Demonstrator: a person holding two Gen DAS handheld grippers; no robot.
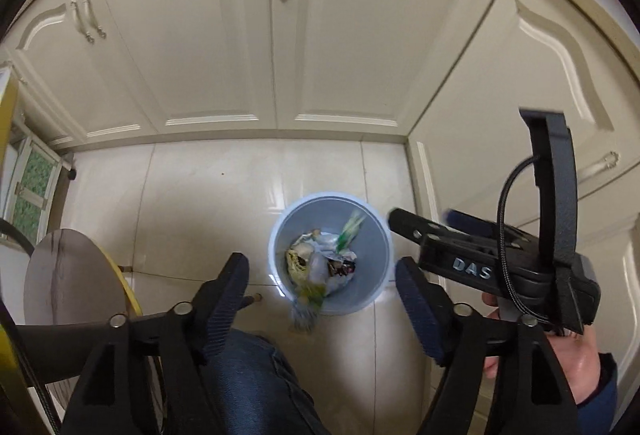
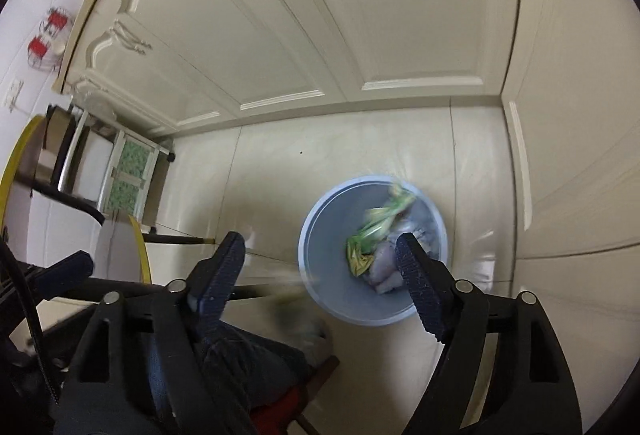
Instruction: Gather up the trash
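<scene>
A round pale blue plastic bin stands on the shiny cream tile floor, near the cream cabinet doors. Inside it lies a heap of crumpled wrappers and paper trash. One green and white wrapper leans against the inner wall, and it is smeared, so its print cannot be read. A blurry green and grey scrap shows at the near edge of the bin; it is hard to tell if it is inside or outside.

The left gripper has its two black fingers wide apart with nothing between them. The bin shows in the gap.

The right gripper also has its fingers spread wide and holds nothing. Its right finger covers part of the trash in the bin. In the left wrist view this gripper pokes in from the right, above the bin rim, and a bare hand grips it from below; the hand is partly hidden.

A round grey table top with a yellow edge sits at the left, cut off by the frame. A leg in blue jeans shows at the bottom, mostly hidden.
</scene>
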